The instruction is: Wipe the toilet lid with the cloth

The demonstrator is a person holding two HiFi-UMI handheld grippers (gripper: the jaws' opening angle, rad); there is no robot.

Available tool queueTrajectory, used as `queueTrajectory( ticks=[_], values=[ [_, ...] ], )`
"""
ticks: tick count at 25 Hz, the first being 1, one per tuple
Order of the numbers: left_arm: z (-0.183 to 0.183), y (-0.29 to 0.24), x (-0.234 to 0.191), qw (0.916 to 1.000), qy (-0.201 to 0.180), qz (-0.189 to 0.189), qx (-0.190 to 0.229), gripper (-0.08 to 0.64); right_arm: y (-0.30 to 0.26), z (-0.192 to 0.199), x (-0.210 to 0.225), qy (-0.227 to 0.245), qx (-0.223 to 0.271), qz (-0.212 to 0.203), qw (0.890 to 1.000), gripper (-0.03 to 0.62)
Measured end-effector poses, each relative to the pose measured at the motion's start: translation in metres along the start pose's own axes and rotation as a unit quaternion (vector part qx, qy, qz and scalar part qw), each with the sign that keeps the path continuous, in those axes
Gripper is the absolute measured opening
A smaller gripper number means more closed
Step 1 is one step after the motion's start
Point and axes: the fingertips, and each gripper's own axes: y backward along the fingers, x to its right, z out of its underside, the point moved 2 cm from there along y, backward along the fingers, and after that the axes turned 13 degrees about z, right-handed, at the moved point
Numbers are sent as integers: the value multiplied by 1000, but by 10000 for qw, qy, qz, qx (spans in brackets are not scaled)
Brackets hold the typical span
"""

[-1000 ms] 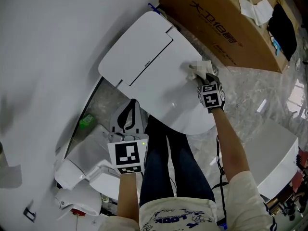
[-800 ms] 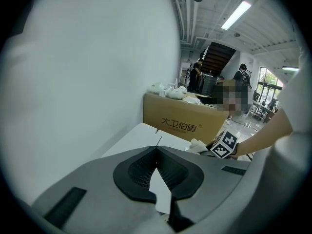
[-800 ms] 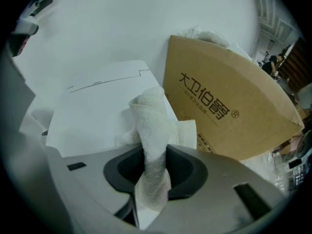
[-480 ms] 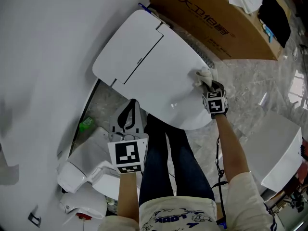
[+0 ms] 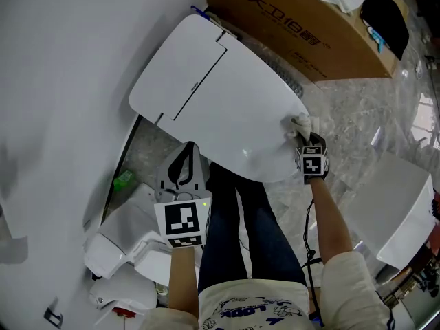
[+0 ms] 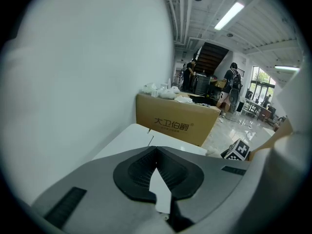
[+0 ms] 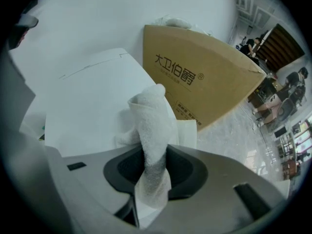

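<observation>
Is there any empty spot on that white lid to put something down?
Most of the toilet lid is bare, from the wall across to the cloth at its edge nearest the cardboard box. The floor beside the left gripper is cluttered.

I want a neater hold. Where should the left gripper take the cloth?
Pinch the bunched end of the cloth that sticks out past the right gripper, coming from above: it stands free over the toilet lid, while the rest is clamped.
</observation>
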Motion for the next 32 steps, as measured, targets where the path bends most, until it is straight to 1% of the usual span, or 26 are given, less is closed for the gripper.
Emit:
queueTrajectory(
  ticks=[4,7,11,14,17,22,30,32],
  values=[
    [2,3,1,10000,-1,3,0,3,6,28,5,-327,-197,157,9991,103],
    [6,6,0,10000,18,17,-2,3,11,43,5,-668,-341,240,9969,103],
    [11,10,-1,10000,66,10,-5,3,16,58,5,-1075,-544,366,9920,103],
    [13,14,-4,9999,102,-26,13,3,19,65,3,-1412,-718,523,9860,103],
    [14,21,-8,9999,139,-58,30,3,26,69,0,-1844,-1014,785,9744,103],
    [21,32,-21,9995,239,-180,42,3,33,72,-11,-2605,-1445,1165,9475,103],
    [24,44,-41,9986,351,-369,110,3,43,66,-39,-3439,-1834,1369,9107,101],
    [24,46,-44,9984,373,-396,131,3,45,60,-49,-3580,-1902,1377,9037,101]
  ],
)
